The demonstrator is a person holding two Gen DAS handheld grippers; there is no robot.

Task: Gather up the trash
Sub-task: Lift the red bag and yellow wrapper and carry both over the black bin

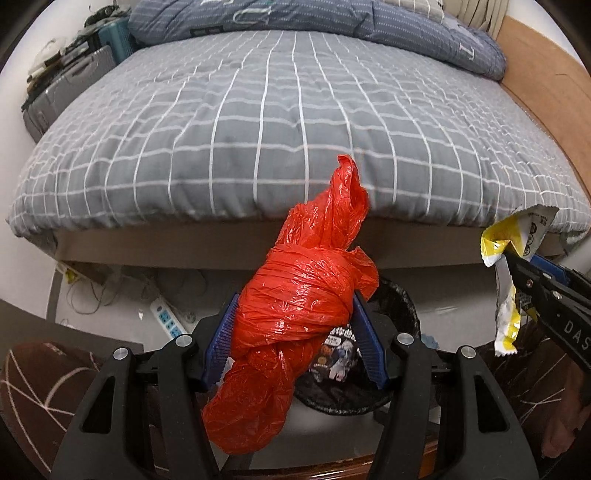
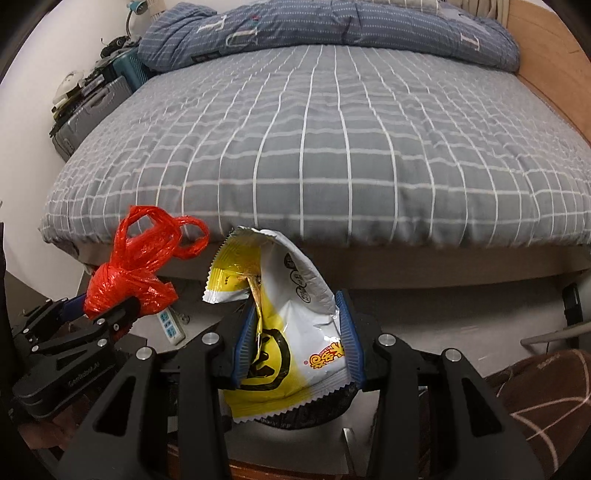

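Note:
My left gripper (image 1: pixel 295 314) is shut on a knotted red plastic bag (image 1: pixel 295 306), held above a black-lined trash bin (image 1: pixel 395 325) on the floor in front of the bed. The bin holds a dark snack packet (image 1: pixel 338 350). My right gripper (image 2: pixel 297 332) is shut on a yellow and white snack wrapper (image 2: pixel 295 332), with the bin's dark rim (image 2: pixel 314 413) just below it. In the left wrist view the right gripper (image 1: pixel 513 258) and the wrapper (image 1: pixel 509 243) are at the right. In the right wrist view the left gripper (image 2: pixel 110 306) and the red bag (image 2: pixel 129 280) are at the left.
A bed with a grey checked cover (image 1: pixel 277 129) fills the view ahead, a blue quilt (image 1: pixel 295 18) at its head. A white power strip (image 1: pixel 168 319) and cables lie on the floor under the bed. A grey suitcase (image 1: pixel 62 92) stands at the left. Brown patterned fabric (image 1: pixel 33 384) is close by.

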